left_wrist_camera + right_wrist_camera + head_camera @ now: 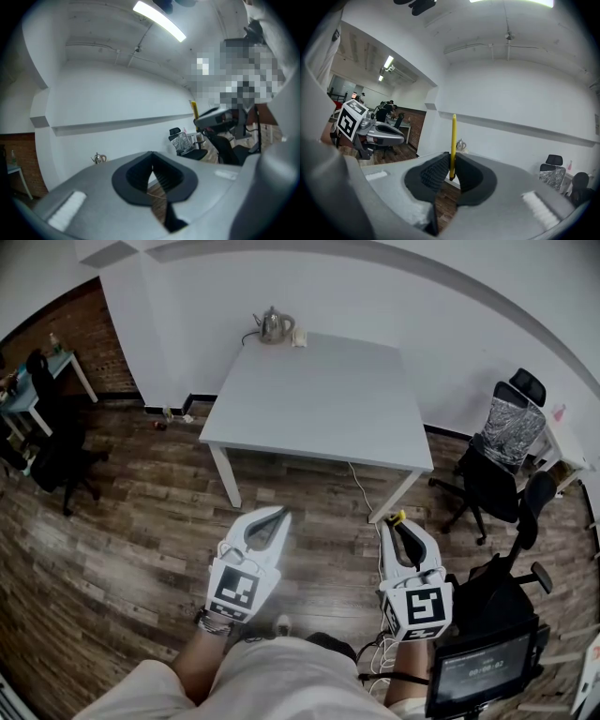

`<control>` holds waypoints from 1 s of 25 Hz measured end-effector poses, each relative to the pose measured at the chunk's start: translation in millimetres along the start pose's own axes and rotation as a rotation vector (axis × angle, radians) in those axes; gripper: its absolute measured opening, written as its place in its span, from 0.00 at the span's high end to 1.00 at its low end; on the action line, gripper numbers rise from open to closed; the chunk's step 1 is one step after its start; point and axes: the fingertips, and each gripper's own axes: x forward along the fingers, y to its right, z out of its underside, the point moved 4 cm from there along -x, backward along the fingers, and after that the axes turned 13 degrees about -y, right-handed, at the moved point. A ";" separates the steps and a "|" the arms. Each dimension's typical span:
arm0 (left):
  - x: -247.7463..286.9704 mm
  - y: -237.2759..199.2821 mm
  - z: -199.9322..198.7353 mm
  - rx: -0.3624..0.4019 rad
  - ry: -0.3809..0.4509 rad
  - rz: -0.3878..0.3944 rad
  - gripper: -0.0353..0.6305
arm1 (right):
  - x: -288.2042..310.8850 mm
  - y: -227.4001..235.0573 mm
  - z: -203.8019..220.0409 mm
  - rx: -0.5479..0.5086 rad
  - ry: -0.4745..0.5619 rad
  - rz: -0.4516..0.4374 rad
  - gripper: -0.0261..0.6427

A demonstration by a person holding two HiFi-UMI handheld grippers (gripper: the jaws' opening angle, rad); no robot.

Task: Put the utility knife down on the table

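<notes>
So the right claw (pixel 449 169) is clamped on the utility knife (pixel 453 136). In the right gripper view it's a thin yellow strip standing upright between the two dark ribbed pads. Only its bottom end is pinched, and most of it pokes up above the claw. From the head view you just catch a bit of yellow at the tips. The left claw (pixel 281 513) has its tips pressed together with nothing between them, and it's hanging beside the right one over the wooden floor (pixel 141 531).

The white tabletop (pixel 319 399) is well ahead of both claws. It's bare apart from a kettle (pixel 273 326) at the far corner, so the knife isn't over it yet.

Handling-wise, my guess is the knife is light and rigid, with a fairly slick narrow body. With the grip this low on it, I'd expect the long free end to want to swing if it bumps anything. The ribbed pads should help with that. A hold nearer the middle of the handle would be steadier, and you'd want to stay off the blade end. I can't tell from here which end that is, or whether the blade is out. It won't crush or bend, so the real worry is it tipping or skidding on the smooth tabletop when let go.
</notes>
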 end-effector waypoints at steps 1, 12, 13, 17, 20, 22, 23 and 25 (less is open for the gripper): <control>-0.1 -2.0 1.8 0.000 -0.005 0.000 0.94 | 0.8 -0.5 0.0 0.003 -0.001 0.004 0.89; 0.5 -14.9 6.4 -0.002 -0.012 0.011 0.94 | 1.2 -3.8 -8.7 0.002 -0.001 0.038 0.89; 1.4 -15.1 5.6 0.000 -0.010 0.013 0.94 | 1.0 -3.5 -8.8 0.001 -0.003 0.041 0.89; 2.9 -18.9 1.5 -0.002 -0.003 0.013 0.94 | 2.6 -2.5 -9.0 0.002 -0.012 0.049 0.89; 4.3 -21.5 -0.7 -0.001 -0.001 0.012 0.94 | 4.3 -3.5 -9.8 0.000 -0.014 0.051 0.89; 5.6 -22.4 -0.5 -0.002 -0.005 0.015 0.94 | 5.2 -5.0 -9.3 0.000 -0.018 0.049 0.89; 6.4 -23.3 0.5 -0.004 -0.008 0.016 0.94 | 6.1 -6.0 -8.9 0.000 -0.020 0.047 0.89; 9.6 -25.5 2.6 -0.012 -0.014 0.018 0.94 | 8.7 -6.3 -8.0 0.000 -0.023 0.044 0.89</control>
